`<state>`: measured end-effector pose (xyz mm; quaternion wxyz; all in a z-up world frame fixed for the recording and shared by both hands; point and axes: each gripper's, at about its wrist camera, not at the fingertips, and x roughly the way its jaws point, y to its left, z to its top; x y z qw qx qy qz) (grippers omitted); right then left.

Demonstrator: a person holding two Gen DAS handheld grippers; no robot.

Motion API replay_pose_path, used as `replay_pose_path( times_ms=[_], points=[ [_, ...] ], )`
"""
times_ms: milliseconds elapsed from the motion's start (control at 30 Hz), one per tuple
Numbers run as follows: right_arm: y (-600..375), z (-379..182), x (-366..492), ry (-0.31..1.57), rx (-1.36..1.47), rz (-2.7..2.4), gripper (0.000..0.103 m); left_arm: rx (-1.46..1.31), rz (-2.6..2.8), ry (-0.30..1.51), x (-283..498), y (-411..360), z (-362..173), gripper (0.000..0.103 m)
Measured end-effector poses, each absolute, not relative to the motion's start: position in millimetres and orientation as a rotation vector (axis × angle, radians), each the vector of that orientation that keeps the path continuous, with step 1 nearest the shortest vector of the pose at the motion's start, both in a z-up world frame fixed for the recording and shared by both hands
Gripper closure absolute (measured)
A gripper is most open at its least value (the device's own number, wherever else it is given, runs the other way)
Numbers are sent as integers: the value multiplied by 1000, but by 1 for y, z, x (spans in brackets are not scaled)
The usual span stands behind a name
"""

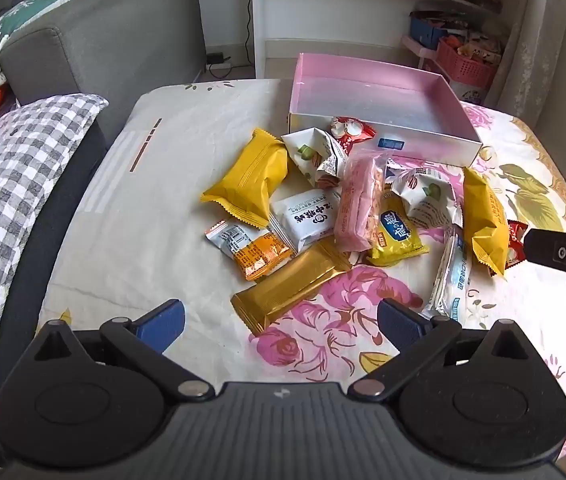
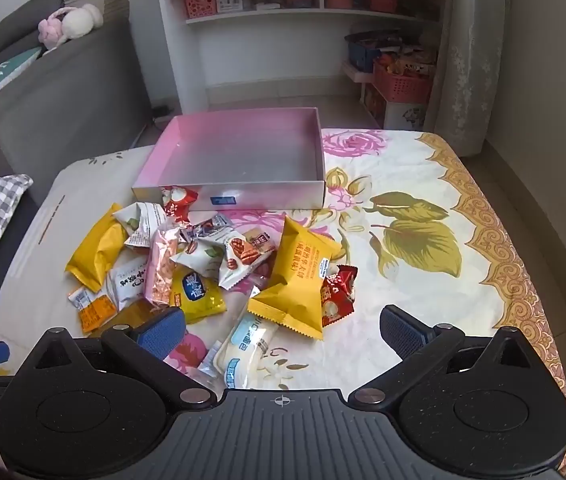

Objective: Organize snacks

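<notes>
A pile of wrapped snacks lies on the floral cloth in front of an empty pink box (image 1: 379, 80) (image 2: 243, 148). In the left wrist view I see a gold bar packet (image 1: 291, 284), a yellow packet (image 1: 251, 178), a pink packet (image 1: 359, 204) and a white packet (image 1: 307, 216). My left gripper (image 1: 281, 324) is open and empty, just short of the gold bar. My right gripper (image 2: 283, 330) is open and empty above a white-blue packet (image 2: 243, 346), near a yellow packet (image 2: 297, 280) and a red candy (image 2: 337, 290).
A grey sofa (image 1: 95, 44) and a checked cushion (image 1: 11, 184) stand at the left. White shelves (image 2: 303, 12) and red baskets (image 2: 401, 78) are behind the table. The right gripper's body (image 1: 563, 254) shows at the right edge of the left wrist view.
</notes>
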<state>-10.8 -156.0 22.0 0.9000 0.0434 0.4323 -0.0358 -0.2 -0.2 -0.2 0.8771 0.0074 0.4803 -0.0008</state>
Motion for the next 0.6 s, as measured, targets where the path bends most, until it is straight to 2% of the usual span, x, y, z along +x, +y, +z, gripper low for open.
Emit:
replay_pose_path(
  times_ms=[600],
  points=[
    [-147,19,-11,907,44,-66,0,5,11,1004,1,0,1,0]
  ],
)
